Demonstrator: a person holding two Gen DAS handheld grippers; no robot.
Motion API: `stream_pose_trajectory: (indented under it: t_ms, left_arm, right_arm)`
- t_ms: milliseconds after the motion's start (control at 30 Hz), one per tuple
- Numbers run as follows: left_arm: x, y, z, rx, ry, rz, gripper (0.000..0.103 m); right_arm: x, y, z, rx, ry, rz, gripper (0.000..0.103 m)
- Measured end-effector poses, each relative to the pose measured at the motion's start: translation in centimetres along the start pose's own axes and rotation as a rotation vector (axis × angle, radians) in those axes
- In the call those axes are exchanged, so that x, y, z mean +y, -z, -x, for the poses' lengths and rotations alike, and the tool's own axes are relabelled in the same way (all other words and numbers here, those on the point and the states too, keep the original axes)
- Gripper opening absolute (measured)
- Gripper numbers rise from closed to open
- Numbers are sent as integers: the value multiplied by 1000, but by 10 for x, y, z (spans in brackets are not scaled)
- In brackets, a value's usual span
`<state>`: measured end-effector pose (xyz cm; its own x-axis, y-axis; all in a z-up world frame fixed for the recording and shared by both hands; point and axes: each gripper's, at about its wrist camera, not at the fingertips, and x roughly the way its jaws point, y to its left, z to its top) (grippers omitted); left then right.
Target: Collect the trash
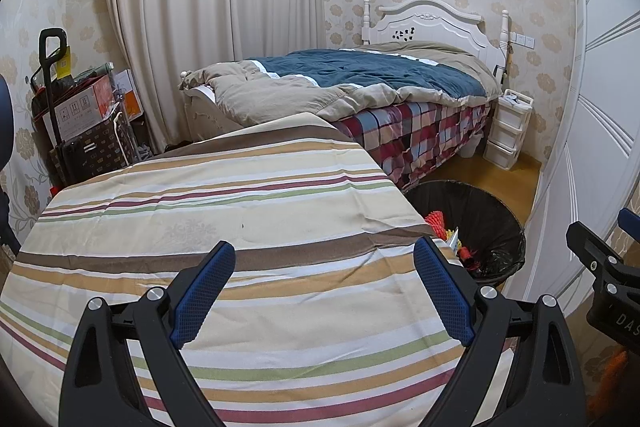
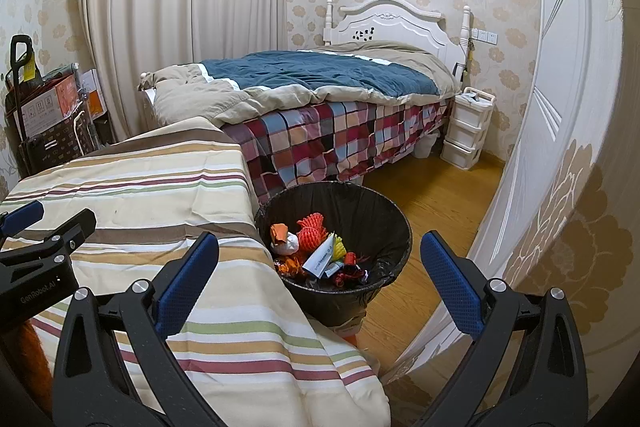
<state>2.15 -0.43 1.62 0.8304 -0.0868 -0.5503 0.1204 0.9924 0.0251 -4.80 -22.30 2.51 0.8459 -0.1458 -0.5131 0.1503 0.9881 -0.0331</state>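
A black-lined trash bin [image 2: 384,223] stands on the floor at the table's right edge, holding several pieces of trash [image 2: 316,247]: red and yellow foam nets, paper, wrappers. In the left wrist view the bin [image 1: 492,211] shows partly behind the table corner. My left gripper [image 1: 324,259] hangs open over the striped tablecloth [image 1: 240,211], nothing between its blue pads. My right gripper [image 2: 320,259] is open above the table edge and the bin, holding nothing. Each gripper appears at the edge of the other's view.
A bed [image 2: 320,83] with a blue and beige quilt lies beyond the table. White drawers [image 2: 466,131] stand by the headboard. A white door [image 2: 560,107] is at the right, boxes and a trolley [image 1: 76,115] at the left. Wooden floor [image 2: 432,199] runs between bed and door.
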Motion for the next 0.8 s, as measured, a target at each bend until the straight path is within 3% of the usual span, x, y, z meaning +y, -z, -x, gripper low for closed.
stream_pose_trajectory:
  t_ms: [800]
  left_arm:
    - [-9, 1, 5, -6, 12, -3, 90]
  right_arm:
    - [-1, 0, 0, -2, 3, -2, 98]
